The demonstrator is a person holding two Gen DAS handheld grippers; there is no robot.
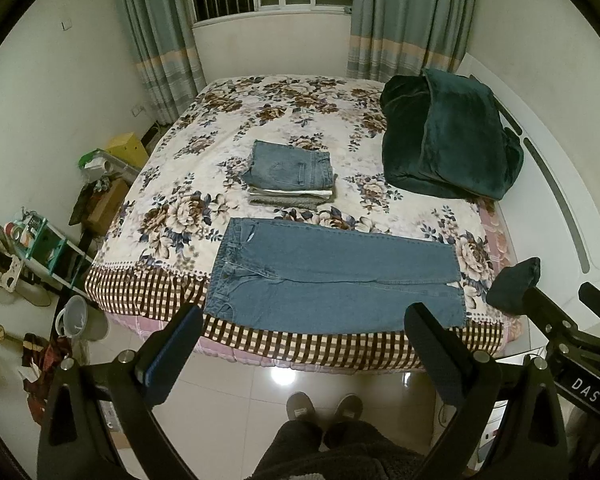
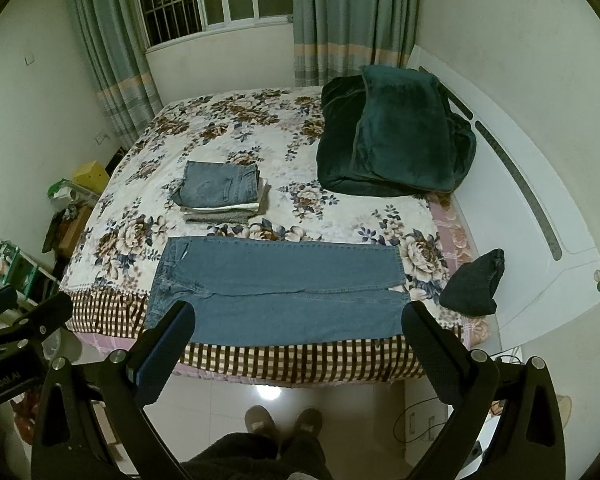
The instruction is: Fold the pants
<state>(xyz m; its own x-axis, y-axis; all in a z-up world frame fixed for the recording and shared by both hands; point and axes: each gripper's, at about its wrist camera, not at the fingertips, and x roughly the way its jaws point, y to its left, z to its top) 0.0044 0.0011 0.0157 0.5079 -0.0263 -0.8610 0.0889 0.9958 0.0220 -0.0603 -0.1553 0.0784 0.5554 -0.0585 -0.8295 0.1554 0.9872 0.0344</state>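
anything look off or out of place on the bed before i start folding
Mostly tidy: the jeans lie flat. One oddity: a dark garment sits bunched at the bed's right edge, apart from the folded stack. Both grippers, left and right, are open and empty.

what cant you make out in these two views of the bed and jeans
- Garments under the folded jeans on the stack: only their edges show, in both views.
- Near edge of the flat jeans: partly covered by the right hand-held gripper fingers in the right wrist view.
- Dark bundle at the bed's right corner: too bunched to identify.
- Shelf clutter: too small, left wrist view.
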